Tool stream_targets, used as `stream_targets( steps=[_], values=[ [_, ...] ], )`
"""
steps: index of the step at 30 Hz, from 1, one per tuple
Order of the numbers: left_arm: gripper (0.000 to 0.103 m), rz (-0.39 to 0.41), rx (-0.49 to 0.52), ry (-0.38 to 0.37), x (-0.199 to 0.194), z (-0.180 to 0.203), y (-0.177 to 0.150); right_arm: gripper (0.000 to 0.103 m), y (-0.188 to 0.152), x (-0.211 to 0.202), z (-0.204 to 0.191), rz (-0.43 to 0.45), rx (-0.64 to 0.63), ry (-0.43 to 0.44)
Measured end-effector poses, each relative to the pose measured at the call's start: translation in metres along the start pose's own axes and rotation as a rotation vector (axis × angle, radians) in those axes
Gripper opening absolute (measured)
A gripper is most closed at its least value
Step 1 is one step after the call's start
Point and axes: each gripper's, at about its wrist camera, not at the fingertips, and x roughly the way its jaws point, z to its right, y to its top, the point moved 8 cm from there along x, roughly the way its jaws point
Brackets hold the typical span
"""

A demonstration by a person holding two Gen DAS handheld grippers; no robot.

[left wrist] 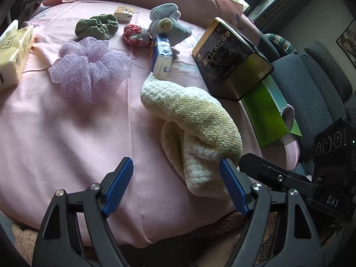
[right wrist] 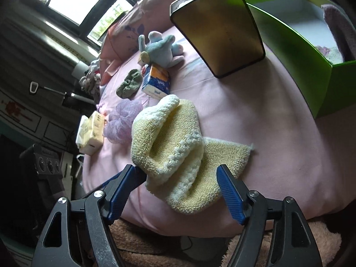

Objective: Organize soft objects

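Observation:
A crumpled cream and yellow towel (left wrist: 193, 124) lies on the pink bed near its front edge; it also shows in the right wrist view (right wrist: 169, 138). My left gripper (left wrist: 178, 173) is open, just left of the towel's near end. My right gripper (right wrist: 178, 178) is open, its jaws either side of the towel's near end. Farther back lie a lilac mesh scrunchie (left wrist: 89, 66), a green knitted piece (left wrist: 98, 26), a red and white soft toy (left wrist: 135, 35) and a blue plush toy (left wrist: 169, 22). A green box (right wrist: 311, 51) with soft things inside stands at the right.
A dark tea tin (left wrist: 231, 60) stands between the towel and the green box. A blue tissue pack (left wrist: 161, 55) leans by the plush toy, a yellow tissue pack (left wrist: 13, 55) lies at the left, a small pack (left wrist: 124, 13) at the back. Pillows line the far side. A grey chair (left wrist: 311, 84) stands beyond the bed.

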Motion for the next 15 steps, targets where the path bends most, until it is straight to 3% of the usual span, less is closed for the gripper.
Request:
stream_targets(
  steps=[7, 11, 12, 15],
  values=[
    [0.077, -0.037, 0.044, 0.010, 0.016, 0.013, -0.009, 0.076, 0.002, 0.012, 0.017, -0.025, 0.107, 0.029],
    [0.061, -0.020, 0.101, 0.058, 0.026, 0.019, -0.011, 0.076, 0.002, 0.019, 0.016, -0.022, 0.112, 0.021],
    [0.050, -0.017, 0.116, 0.054, 0.028, 0.021, -0.012, 0.076, 0.003, 0.020, 0.015, -0.017, 0.108, 0.020],
    [0.039, -0.019, 0.111, 0.020, 0.034, 0.024, -0.011, 0.075, 0.003, 0.027, 0.009, -0.013, 0.093, 0.027]
  ],
)
